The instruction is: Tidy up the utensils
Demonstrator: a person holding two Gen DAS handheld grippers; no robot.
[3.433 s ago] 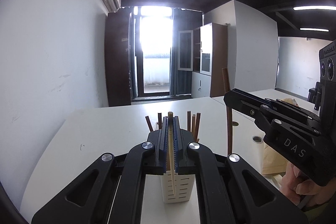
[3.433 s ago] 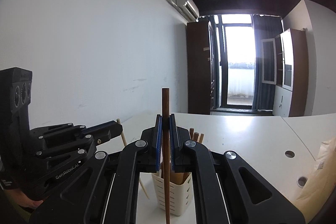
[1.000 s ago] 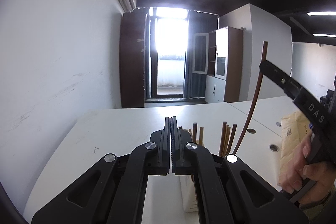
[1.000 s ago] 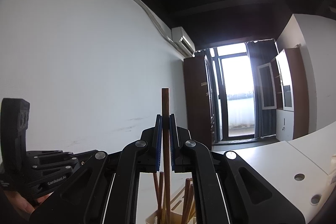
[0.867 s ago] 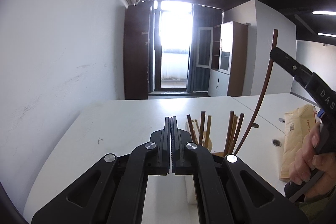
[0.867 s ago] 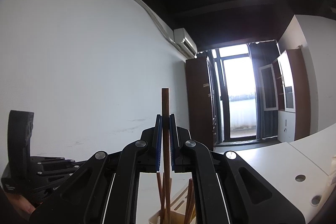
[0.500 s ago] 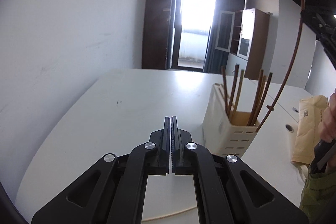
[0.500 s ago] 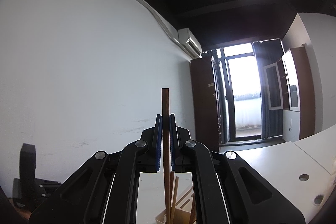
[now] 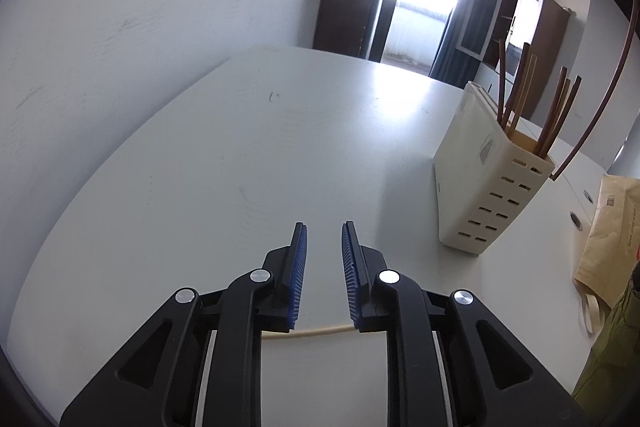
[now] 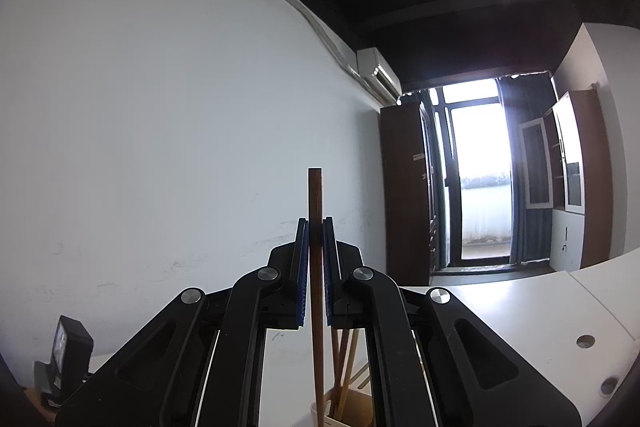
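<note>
The right hand-held gripper clamps a brown chopstick upright above the chopstick holder to drop it in, while the left hand-held gripper, jaws just opening and empty, tilts over a pale chopstick on the bench.

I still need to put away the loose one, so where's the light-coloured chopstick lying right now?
In the left wrist view the light chopstick lies flat on the white table, crosswise below the open left gripper, left of the cream utensil holder.

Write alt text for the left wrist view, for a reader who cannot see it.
The left gripper, its blue-padded jaws just opened and nothing between them, points down at a white table where a pale chopstick lies crosswise below the jaws. To the right stands a cream slotted holder with several brown chopsticks upright inside, and a paper bag beyond it.
</note>
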